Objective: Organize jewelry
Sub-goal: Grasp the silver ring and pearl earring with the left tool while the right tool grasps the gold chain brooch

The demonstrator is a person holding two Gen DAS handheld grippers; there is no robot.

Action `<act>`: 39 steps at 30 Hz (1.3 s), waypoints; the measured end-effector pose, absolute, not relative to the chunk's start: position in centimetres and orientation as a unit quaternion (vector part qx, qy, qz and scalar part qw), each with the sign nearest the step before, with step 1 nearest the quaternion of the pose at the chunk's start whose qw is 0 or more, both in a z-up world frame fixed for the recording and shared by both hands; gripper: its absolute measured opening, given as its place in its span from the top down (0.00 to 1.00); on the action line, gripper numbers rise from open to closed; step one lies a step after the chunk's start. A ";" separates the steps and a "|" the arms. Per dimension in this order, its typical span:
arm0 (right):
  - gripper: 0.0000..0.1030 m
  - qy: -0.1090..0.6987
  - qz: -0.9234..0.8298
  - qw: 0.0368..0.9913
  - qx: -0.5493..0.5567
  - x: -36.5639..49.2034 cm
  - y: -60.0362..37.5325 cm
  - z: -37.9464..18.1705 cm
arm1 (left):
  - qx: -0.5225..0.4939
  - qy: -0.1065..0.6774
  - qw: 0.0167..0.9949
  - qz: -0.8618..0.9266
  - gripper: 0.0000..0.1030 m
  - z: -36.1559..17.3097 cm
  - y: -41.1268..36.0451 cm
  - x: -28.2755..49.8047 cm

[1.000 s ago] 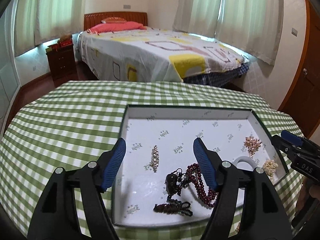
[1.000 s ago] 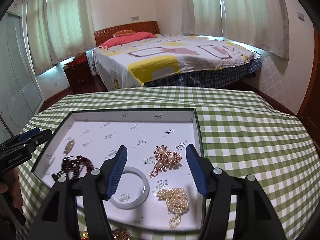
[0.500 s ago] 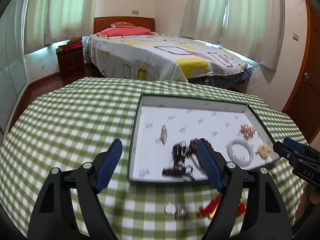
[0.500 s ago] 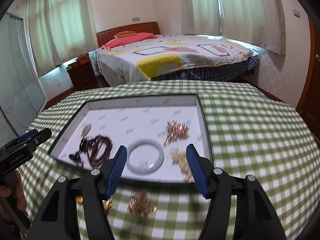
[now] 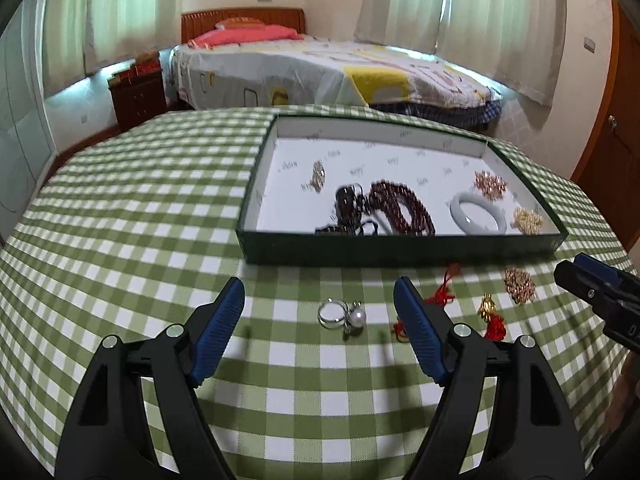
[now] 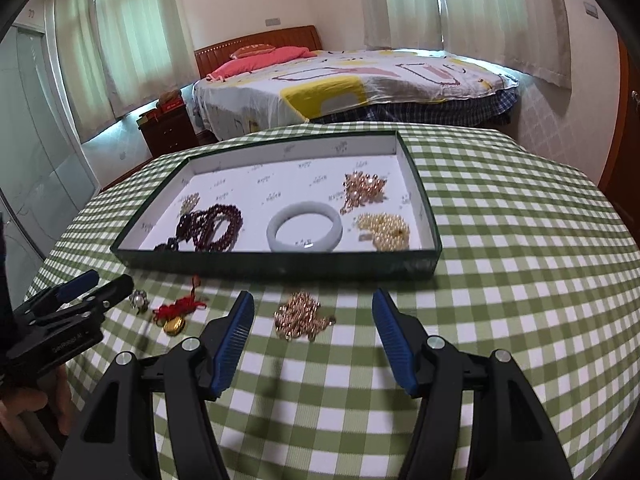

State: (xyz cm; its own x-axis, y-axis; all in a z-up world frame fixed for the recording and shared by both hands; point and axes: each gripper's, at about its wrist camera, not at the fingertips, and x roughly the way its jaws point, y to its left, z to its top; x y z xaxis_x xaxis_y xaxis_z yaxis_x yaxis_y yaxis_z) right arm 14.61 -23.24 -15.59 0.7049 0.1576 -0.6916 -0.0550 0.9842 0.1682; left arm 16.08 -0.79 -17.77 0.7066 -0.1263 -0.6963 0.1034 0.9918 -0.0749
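Note:
A dark green tray (image 5: pixel 400 249) with a white lining sits on the checked cloth. It holds a dark red bead bracelet (image 5: pixel 400 210), a white bangle (image 6: pixel 305 227), a pearl strand (image 6: pixel 385 229) and a rose-gold cluster (image 6: pixel 363 191). My left gripper (image 5: pixel 318 284) stands open, low over the cloth in front of the tray. A silver pearl ring (image 5: pixel 343 315) lies just below the gap between its jaws. My right gripper (image 6: pixel 313 295) is open too, with a gold bead piece (image 6: pixel 302 316) on the cloth between its fingers, untouched.
A red tassel with a gold charm (image 6: pixel 176 318) lies on the cloth between the two grippers. A bed (image 5: pixel 320 76) and a dark nightstand (image 5: pixel 138 94) stand beyond the round table (image 5: pixel 120 208). A wooden door (image 5: pixel 612 128) is at the right.
Both grippers have drawn back from over the tray toward the table's near side and sunk lower. The loose pieces on the cloth have come into view. The left jaws stand slightly wider.

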 end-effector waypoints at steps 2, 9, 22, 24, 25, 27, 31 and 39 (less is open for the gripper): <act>0.41 0.381 0.059 0.920 0.068 14.5 -23.2 -15.7 | -0.019 0.382 0.922 -0.062 0.28 -17.8 -0.7 16.3; 0.41 0.383 0.060 0.919 0.070 14.3 -23.1 -16.1 | -0.016 0.402 0.912 -0.072 0.38 -18.5 -1.1 16.5; 0.41 0.388 0.061 0.917 0.076 14.3 -23.2 -16.5 | -0.027 0.432 0.897 -0.095 0.64 -19.5 -1.4 17.0; 0.41 0.389 0.060 0.916 0.076 14.3 -23.3 -16.6 | -0.024 0.432 0.896 -0.098 0.70 -19.5 -1.4 17.0; 0.41 0.389 0.060 0.916 0.077 14.3 -23.3 -16.6 | -0.024 0.432 0.896 -0.100 0.71 -19.5 -1.5 17.0; 0.41 0.390 0.060 0.916 0.077 14.4 -23.3 -16.7 | -0.024 0.432 0.896 -0.102 0.73 -19.5 -1.5 17.0; 0.41 0.391 0.060 0.915 0.077 14.4 -23.3 -16.8 | -0.025 0.432 0.896 -0.103 0.73 -19.5 -1.5 17.0; 0.41 0.396 0.062 0.913 0.074 14.6 -23.0 -17.1 | -0.025 0.423 0.900 -0.098 0.73 -19.1 -1.3 16.7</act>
State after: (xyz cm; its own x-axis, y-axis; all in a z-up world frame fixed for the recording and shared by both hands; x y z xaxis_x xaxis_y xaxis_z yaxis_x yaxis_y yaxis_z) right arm 14.65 -22.97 -17.07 0.6784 0.1717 -0.7143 -0.0551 0.9814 0.1837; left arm 16.75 -1.26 -19.14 0.6228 -0.1986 -0.7568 0.1558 0.9794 -0.1288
